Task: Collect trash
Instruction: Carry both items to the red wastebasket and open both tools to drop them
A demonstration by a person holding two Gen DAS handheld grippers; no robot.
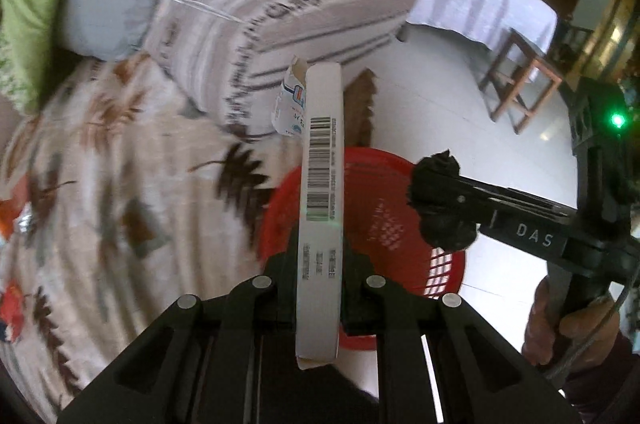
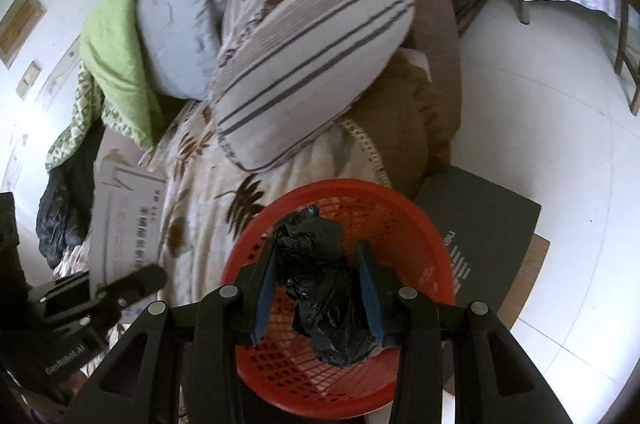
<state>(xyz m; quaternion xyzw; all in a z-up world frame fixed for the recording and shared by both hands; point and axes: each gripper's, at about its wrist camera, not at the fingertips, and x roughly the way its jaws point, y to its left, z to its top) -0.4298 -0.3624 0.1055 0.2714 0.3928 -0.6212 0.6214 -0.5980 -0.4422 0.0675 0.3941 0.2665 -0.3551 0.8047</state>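
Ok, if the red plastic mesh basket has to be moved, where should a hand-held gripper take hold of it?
Grip the red plastic mesh basket by its rim, coming down from above on the far-right arc. The rim is a thin raised edge that jaws can straddle, and that stretch looks clear, whereas the near side sits under the right hand-held gripper and its crumpled black plastic bag.
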